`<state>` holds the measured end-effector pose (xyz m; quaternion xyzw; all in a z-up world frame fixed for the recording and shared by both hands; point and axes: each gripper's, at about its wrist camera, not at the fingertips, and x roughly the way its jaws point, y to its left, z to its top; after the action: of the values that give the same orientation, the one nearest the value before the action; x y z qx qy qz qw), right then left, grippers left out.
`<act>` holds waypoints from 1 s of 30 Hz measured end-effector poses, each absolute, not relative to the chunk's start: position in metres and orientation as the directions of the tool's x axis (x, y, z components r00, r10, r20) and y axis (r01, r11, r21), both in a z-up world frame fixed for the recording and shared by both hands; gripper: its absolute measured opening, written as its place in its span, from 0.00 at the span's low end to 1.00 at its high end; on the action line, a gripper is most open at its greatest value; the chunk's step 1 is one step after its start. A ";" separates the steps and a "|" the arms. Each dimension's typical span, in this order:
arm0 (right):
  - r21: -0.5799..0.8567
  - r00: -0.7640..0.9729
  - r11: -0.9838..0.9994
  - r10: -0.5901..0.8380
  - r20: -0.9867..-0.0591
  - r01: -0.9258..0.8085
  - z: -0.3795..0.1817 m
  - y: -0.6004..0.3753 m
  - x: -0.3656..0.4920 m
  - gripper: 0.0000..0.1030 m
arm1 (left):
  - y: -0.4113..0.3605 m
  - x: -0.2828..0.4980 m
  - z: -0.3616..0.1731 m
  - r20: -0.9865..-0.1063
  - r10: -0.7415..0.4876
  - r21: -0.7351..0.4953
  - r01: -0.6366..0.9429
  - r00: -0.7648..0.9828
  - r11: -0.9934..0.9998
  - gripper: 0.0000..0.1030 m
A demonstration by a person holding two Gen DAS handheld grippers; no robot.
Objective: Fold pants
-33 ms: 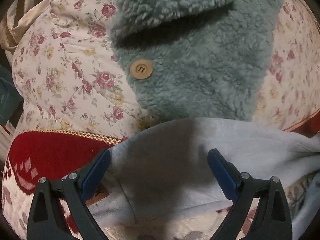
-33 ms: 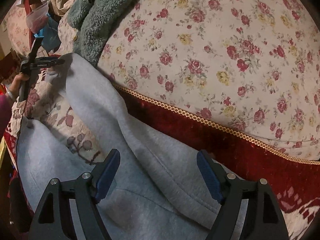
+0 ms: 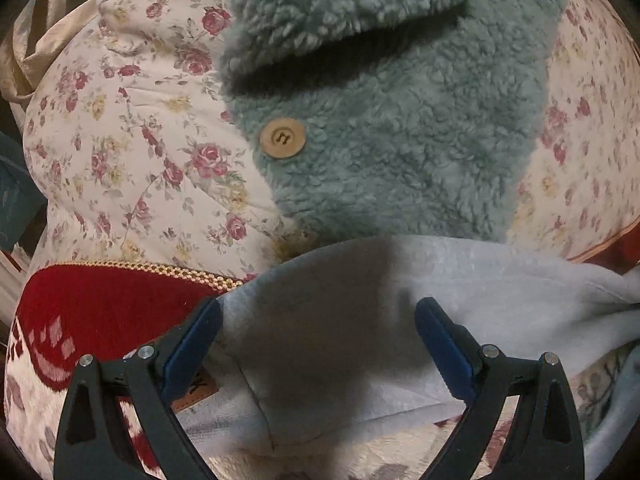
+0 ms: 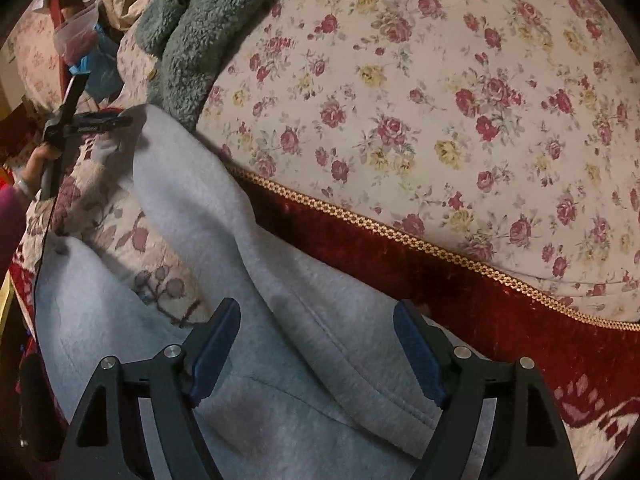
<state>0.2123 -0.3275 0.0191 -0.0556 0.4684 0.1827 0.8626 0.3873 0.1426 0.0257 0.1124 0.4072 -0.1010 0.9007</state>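
Both tongs gape wide over the grey sweatpants [image 4: 248, 248]: left tongs [image 3: 318, 344] hold nothing; right tongs [image 4: 316, 344] are opening, fabric between unpinched.

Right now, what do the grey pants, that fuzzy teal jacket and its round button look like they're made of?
Grey pants: soft matte sweatshirt jersey, probably cotton blend, with a stitched hem. Teal jacket: curly sherpa-style fleece, likely synthetic, going by its tufted pile. Button: pale tan and matte, looks like wood, though it could be plastic.
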 end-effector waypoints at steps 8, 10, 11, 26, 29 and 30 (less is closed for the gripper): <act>0.046 0.451 0.890 0.273 -0.850 -0.453 0.017 -0.343 0.197 0.81 | 0.127 0.387 0.008 -0.791 -0.029 0.211 0.316 0.612 0.925 0.13; 0.045 0.438 0.872 0.289 -0.851 -0.488 0.013 -0.338 0.196 0.81 | 0.126 0.387 0.007 -0.794 -0.036 0.201 0.318 0.607 0.926 0.16; 0.042 0.433 0.866 0.291 -0.853 -0.497 0.009 -0.334 0.198 0.81 | 0.126 0.387 0.007 -0.792 -0.044 0.190 0.315 0.609 0.930 0.19; -0.160 0.466 0.841 0.120 -0.876 -0.518 -0.032 -0.293 0.227 0.22 | 0.164 0.392 0.014 -0.795 -0.151 0.099 0.372 0.587 0.923 0.09; -0.168 0.462 0.827 0.121 -0.879 -0.536 -0.032 -0.292 0.224 0.22 | 0.166 0.382 0.038 -0.760 -0.203 0.095 0.414 0.618 0.905 0.94; -0.171 0.461 0.826 0.117 -0.880 -0.537 -0.033 -0.293 0.221 0.22 | 0.166 0.379 0.045 -0.739 -0.219 0.102 0.426 0.638 0.899 1.00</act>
<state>0.2212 -0.2927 -0.0326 -0.2184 0.4799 0.1979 0.8264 0.3788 0.1663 0.0449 0.1343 0.3857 -0.1800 0.8949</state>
